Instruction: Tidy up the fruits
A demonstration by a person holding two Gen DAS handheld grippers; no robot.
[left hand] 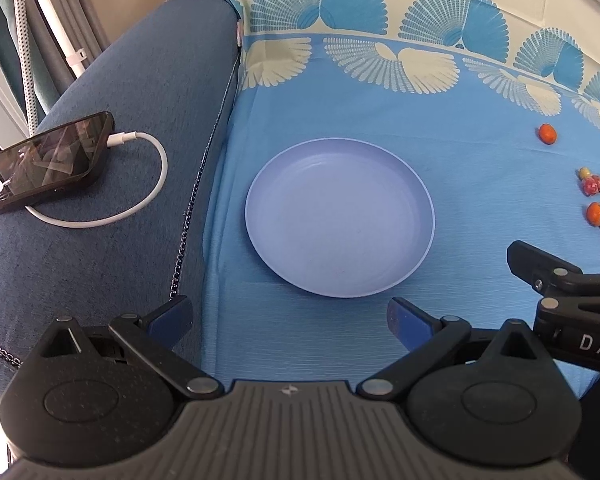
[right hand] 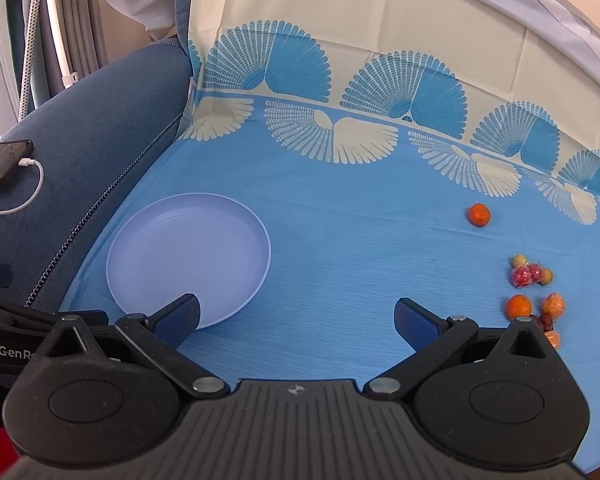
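**Cloth, plastic and glass**

The plate (left hand: 340, 220) looks like smooth matt lilac plastic. Under it lies a thin woven cloth (left hand: 480, 184), faintly ribbed, printed with fans. The sofa arm (left hand: 112, 80) is coarse blue fabric, matt. The phone (left hand: 40, 164) has a glossy glass face; its cable (left hand: 156, 196) is smooth white plastic. The left gripper (left hand: 290, 316) is matt black, speckled plastic with dull metal pins.

Bare cloth (right hand: 340, 248) between plate (right hand: 188, 252), fruits (right hand: 530, 280)
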